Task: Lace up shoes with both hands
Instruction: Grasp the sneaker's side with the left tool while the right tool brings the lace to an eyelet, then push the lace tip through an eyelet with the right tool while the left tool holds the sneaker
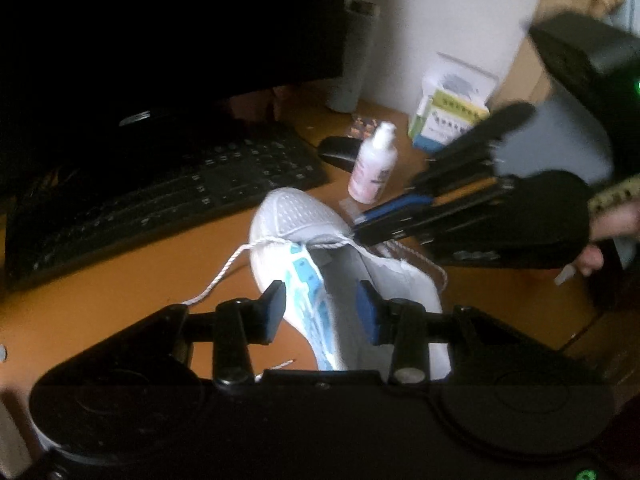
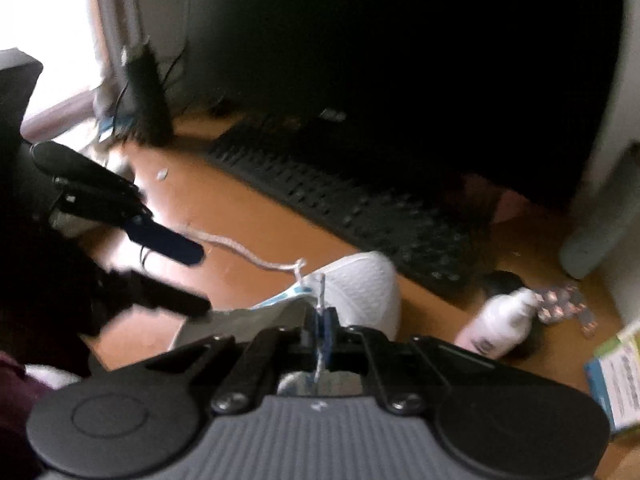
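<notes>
**Right tongs pinch the lace at the shoe's front**

A white shoe (image 1: 296,232) with blue side markings lies on the orange-brown surface (image 1: 120,272), toe toward a black keyboard (image 1: 160,184). The right tongs (image 2: 321,330) are clamped together on the white lace (image 2: 320,300) at the shoe's front eyelets. The left tongs (image 1: 322,312) stand apart, empty, over the shoe's opening. The lace's other end trails loose across the surface. A white bottle (image 1: 372,164) stands just beyond the toe.
</notes>
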Demonstrator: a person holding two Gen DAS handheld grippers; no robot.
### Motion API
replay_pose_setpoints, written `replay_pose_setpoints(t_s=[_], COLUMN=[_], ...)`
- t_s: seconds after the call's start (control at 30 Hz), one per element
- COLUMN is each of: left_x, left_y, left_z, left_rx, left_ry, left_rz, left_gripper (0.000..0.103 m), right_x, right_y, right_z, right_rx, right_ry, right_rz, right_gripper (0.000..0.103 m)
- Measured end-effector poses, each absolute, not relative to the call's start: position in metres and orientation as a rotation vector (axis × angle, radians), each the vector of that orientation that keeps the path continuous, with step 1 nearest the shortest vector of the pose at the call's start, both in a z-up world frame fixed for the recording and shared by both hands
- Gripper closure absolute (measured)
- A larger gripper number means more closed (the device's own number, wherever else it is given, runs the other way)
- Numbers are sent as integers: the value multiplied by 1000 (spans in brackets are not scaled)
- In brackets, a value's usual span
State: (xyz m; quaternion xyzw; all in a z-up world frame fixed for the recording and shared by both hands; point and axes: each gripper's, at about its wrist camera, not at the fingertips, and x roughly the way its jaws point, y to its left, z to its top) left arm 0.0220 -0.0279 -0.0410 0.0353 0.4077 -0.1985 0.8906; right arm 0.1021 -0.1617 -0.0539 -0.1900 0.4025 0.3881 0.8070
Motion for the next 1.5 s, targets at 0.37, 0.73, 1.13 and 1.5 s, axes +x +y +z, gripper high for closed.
replay_pose_setpoints(t_s=[0.37, 0.73, 1.13, 1.5], left_x=[29, 33, 32, 31], left_y=[-31, -31, -29, -26], left_z=[-56, -58, -58, -58], left_rx=[121, 105, 100, 95], left_ry=[850, 857, 858, 860], left_rz=[-417, -417, -412, -409], left_gripper=[95, 95, 95, 95], right_x=[107, 117, 116, 111], right_y=[-136, -132, -130, -128], right_z=[-87, -95, -97, -95], right_rx=[-506, -509, -515, -529], right_ry=[984, 1010, 997, 958], right_rz=[886, 889, 894, 900], right_gripper=[100, 100, 100, 100])
